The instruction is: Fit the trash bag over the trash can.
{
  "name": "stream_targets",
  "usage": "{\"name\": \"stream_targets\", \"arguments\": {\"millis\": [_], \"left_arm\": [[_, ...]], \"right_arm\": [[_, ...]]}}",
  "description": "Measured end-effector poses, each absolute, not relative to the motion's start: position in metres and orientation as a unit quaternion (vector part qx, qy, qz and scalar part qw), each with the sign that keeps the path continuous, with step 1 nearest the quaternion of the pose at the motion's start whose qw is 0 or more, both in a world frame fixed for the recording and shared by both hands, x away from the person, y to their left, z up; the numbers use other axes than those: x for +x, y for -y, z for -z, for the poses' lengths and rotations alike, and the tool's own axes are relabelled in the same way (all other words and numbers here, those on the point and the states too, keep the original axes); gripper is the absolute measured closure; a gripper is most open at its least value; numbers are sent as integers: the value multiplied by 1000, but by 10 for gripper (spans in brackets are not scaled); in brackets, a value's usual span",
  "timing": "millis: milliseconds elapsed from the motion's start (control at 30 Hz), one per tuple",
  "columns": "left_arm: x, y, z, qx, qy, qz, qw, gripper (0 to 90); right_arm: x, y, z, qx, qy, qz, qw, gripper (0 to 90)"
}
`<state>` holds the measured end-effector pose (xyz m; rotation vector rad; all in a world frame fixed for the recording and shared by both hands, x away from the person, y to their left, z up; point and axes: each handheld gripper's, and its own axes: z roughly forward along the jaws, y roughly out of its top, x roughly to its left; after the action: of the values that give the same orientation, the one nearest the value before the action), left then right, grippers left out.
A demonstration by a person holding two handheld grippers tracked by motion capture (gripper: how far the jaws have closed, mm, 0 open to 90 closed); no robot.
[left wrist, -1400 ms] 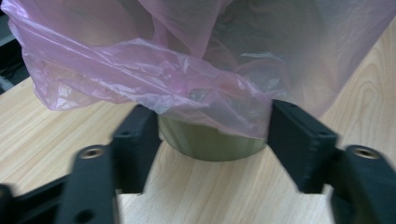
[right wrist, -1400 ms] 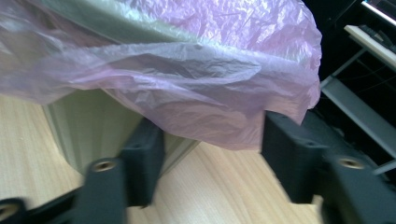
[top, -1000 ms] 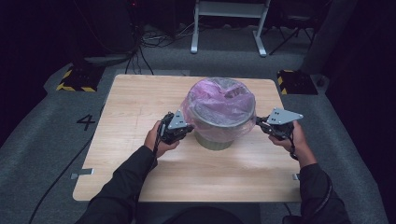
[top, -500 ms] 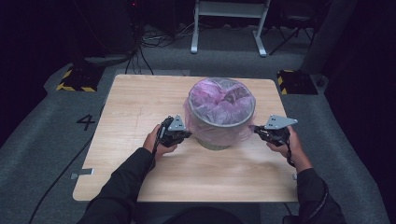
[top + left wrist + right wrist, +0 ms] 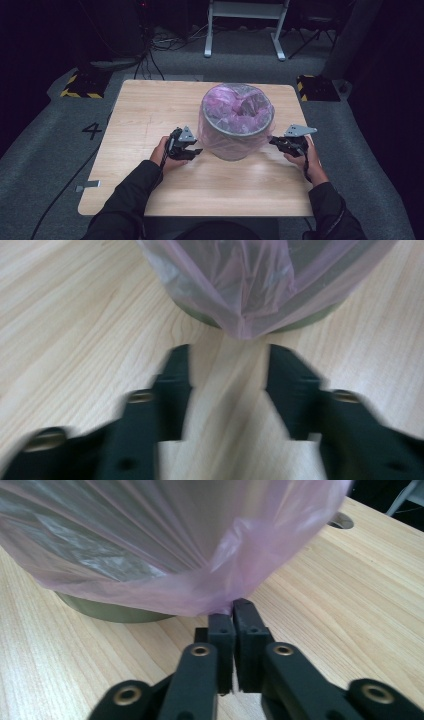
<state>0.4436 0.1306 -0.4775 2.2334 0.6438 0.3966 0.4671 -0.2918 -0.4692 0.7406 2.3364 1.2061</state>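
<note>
Left tongs point(image 5: 227, 385): jaws stood apart with nothing between them, having just been opening; bare wood showed in the gap, and the hanging fold of the pink bag liner point(image 5: 260, 285) sat just beyond the tips, not pinched. Right tongs point(image 5: 234, 611): jaws nearly together, tips at the lower hem of the liner; the film draped over them, and we judged a pinch of it caught there, though the contact itself was hidden under the plastic. From above we noted the left tongs point(image 5: 192, 150) low on the desk point(image 5: 150, 115) just beside the bin's left flank, and the right tongs point(image 5: 277, 142) just beside its right flank, each in a hand reaching in from the near edge. The bin point(image 5: 237, 130), grey and round, stood upright near the middle of the desk, the liner point(image 5: 237, 107) folded over its rim and hanging down the outer wall almost to the base, loose pink plastic bunched inside. We took the step in hand to be drawing the liner's skirt down around the bin, left side already let go. Next move, in our judgement: release on the right as well, or re-pinch the hem elsewhere, without dragging the light bin.
</note>
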Motion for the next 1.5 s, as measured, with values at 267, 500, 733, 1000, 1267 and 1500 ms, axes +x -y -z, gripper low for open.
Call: {"name": "stream_targets", "arguments": {"millis": [267,500,733,1000,1267,1500], "left_arm": [[415,-162,468,853,-277,-180,404,193],[398,-182,473,856,-295,-182,384,193],[388,-200,484,859,-324,-165,360,169],[382,-206,496,865,-335,-143,345,171],[383,-207,501,864,-336,-133,351,165],[383,-207,503,861,-336,-137,358,150]], "right_arm": [[454,309,463,275,-833,-446,180,371],[444,319,460,280,-829,-451,176,226],[435,326,433,279,-804,-491,185,215],[430,320,377,260,-793,-502,227,219],[442,291,325,234,-795,-507,238,219],[469,247,302,221,-823,-474,223,197]]}}
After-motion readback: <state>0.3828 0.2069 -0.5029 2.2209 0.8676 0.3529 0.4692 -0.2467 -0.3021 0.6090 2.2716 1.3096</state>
